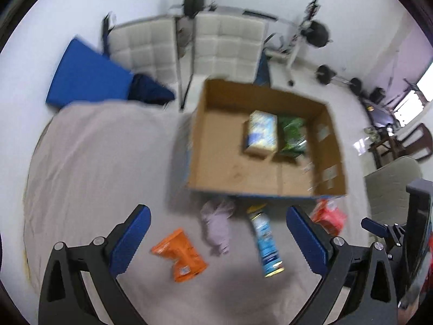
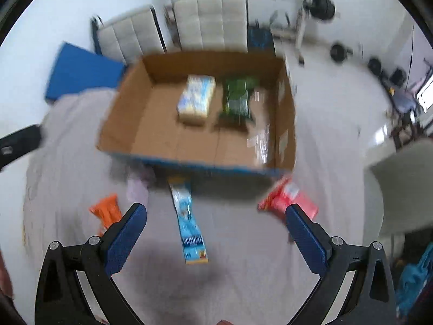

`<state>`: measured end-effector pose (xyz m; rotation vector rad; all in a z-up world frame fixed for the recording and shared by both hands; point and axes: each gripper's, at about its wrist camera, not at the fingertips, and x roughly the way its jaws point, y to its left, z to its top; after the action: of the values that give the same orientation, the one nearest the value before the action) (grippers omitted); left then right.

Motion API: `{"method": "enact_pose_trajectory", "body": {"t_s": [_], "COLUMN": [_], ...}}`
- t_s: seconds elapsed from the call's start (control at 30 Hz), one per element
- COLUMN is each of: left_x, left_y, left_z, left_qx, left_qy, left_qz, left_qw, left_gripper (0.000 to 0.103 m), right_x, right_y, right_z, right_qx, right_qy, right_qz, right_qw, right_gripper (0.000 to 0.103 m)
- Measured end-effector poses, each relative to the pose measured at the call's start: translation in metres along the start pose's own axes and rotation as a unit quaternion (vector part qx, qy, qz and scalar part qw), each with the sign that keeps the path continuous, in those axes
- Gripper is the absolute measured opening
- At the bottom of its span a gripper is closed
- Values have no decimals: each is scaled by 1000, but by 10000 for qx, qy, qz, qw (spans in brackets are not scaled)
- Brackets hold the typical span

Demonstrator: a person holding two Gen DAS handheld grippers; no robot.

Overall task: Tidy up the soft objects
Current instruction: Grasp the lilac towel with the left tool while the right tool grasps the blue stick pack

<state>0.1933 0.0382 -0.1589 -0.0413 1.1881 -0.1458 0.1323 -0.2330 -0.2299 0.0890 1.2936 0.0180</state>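
Note:
An open cardboard box stands on a beige sheet and holds a pale blue-and-yellow pack and a green packet. In front of it lie an orange packet, a lilac soft toy, a long blue packet and a red packet. My left gripper is open and empty above the toy. My right gripper is open and empty above the blue packet.
The beige sheet covers the work surface. Behind it are a blue mat, two white padded chairs and gym weights. The right gripper's body shows at the right edge of the left wrist view.

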Motion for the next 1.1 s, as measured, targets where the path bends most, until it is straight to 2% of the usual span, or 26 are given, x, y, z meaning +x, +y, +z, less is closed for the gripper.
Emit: {"method": "enact_pose_trajectory", "body": {"t_s": [0.1, 0.17, 0.2, 0.33, 0.4, 0.47, 0.53, 0.57, 0.6, 0.63, 0.7, 0.83, 0.87, 0.93, 0.97, 1.0, 1.03, 1.07, 1.1], "left_x": [37, 62, 77, 117, 134, 149, 162, 168, 174, 182, 193, 215, 221, 230, 231, 230, 227, 223, 219], "left_y": [24, 40, 48, 50, 39, 30, 21, 16, 11, 8, -1, -18, -21, -24, -26, -28, -30, -33, -35], "left_z": [-15, -27, -33, -47, -46, -43, -43, -42, -42, -41, -42, -47, -48, -51, -53, -55, -56, -59, -64], "left_qx": [-187, -455, -664, -1098, -991, -900, -797, -725, -649, -566, -432, -126, -94, -163, -182, -164, -152, -162, -175], "left_qy": [462, 811, 1033, 1415, 1521, 1605, 1710, 1755, 1806, 1878, 1980, 2140, 2167, 2212, 2199, 2147, 2130, 2134, 2171], "left_qz": [310, 343, 244, -134, -83, -51, -45, -13, 19, 59, 110, 312, 365, 320, 349, 397, 350, 263, 201], "left_qw": [9983, 9951, 9921, 9838, 9834, 9829, 9820, 9818, 9814, 9806, 9792, 9763, 9755, 9746, 9747, 9757, 9763, 9765, 9758], "left_gripper": [103, 103, 103, 102, 102, 99, 99, 99, 99, 99, 99, 99, 96, 73, 62, 58, 51, 37, 37], "right_x": [51, 81, 96, 145, 166, 183, 182, 183, 183, 182, 181, 173, 173, 172, 173, 172, 171, 169, 166], "right_y": [4, 8, 10, 16, 18, 19, 29, 34, 37, 37, 30, 8, 3, -7, -10, -14, -18, -20, -21], "right_z": [-9, -15, -18, -26, -27, -27, -24, -23, -23, -25, -29, -44, -48, -53, -54, -55, -56, -57, -56], "right_qx": [47, 123, 175, 426, 550, 653, 517, 412, 350, 371, 540, 756, 805, 943, 990, 1033, 1082, 1129, 1118], "right_qy": [545, 816, 943, 1378, 1551, 1670, 1459, 1454, 1435, 1440, 1516, 1700, 1761, 1922, 1987, 2010, 1987, 1952, 1957], "right_qz": [169, 274, 316, 457, 484, 517, 419, 381, 160, 71, 22, -109, -39, 193, 243, 314, 428, 530, 543], "right_qw": [9984, 9962, 9949, 9885, 9852, 9824, 9871, 9878, 9889, 9889, 9870, 9825, 9811, 9766, 9747, 9736, 9731, 9728, 9728], "right_gripper": [103, 102, 100, 94, 79, 74, 69, 59, 46, 40, 33, 32, 32, 33, 37, 44, 48, 52, 53]}}
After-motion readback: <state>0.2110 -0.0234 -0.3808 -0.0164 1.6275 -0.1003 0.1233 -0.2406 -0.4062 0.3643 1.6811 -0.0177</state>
